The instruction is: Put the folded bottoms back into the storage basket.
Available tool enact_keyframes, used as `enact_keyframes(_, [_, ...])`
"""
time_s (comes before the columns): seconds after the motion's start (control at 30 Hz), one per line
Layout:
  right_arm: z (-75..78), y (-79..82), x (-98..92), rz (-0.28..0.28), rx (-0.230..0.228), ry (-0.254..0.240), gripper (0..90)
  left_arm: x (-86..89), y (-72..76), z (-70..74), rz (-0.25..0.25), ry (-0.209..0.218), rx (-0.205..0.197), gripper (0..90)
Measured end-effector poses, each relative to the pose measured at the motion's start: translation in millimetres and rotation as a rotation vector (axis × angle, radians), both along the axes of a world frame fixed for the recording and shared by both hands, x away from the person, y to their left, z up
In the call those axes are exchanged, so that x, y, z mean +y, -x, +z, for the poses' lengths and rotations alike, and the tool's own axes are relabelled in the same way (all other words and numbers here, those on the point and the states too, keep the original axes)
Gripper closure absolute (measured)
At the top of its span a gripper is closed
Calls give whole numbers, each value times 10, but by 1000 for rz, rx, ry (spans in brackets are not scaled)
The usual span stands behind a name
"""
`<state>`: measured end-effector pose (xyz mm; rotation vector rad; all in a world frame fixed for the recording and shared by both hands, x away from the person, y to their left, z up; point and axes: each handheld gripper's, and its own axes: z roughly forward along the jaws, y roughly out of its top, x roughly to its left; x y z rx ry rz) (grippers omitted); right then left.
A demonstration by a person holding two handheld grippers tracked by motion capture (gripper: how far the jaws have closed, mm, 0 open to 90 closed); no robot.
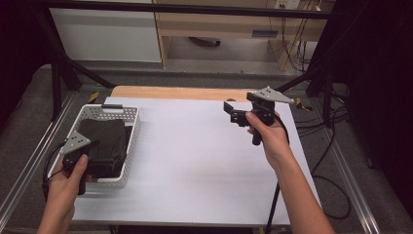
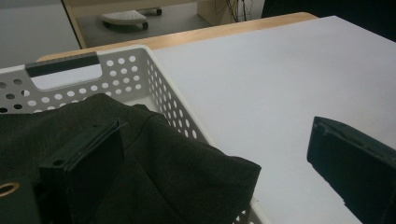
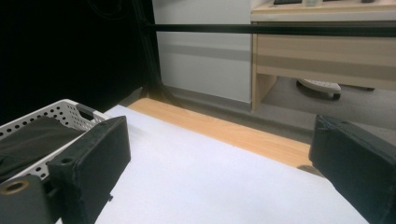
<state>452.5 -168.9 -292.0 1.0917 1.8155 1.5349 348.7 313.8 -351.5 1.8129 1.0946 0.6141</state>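
The dark folded garment (image 1: 103, 145) lies inside the white perforated basket (image 1: 131, 127) at the left edge of the tabletop (image 1: 195, 161), one corner of cloth draped over the basket's near rim, as the left gripper view shows (image 2: 233, 172). Your left gripper (image 1: 80, 152) hovers at the basket's near left corner, jaws apart: one jaw stands over the cloth, the other over bare tabletop beyond the rim, and nothing is clamped. Your right gripper (image 1: 233, 113) is held well apart from the basket, above the far right of the tabletop, jaws likewise spread and empty, pointing toward the basket. Judged from this layout, the garment has not yet been taken up; grasping it and lifting it clear of the basket remain to be done.
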Motion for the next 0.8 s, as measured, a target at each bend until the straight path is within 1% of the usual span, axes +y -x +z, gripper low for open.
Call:
enact_keyframes(0.23, [-100, 8, -200, -33, 18, -8, 56, -5, -11, -37, 1, -4, 10, 41])
enact_keyframes(0.37, [-140, 57, -286, -52, 28, -24, 54, -3, -17, -70, 5, -6, 21, 42])
enact_keyframes(0.53, [-211, 122, -394, -60, 42, -25, 54, 0, -25, -113, 10, -4, 31, 41])
enact_keyframes(0.8, [-397, 246, -560, -96, 56, -12, 56, 1, -17, -130, 9, 10, 9, 42])
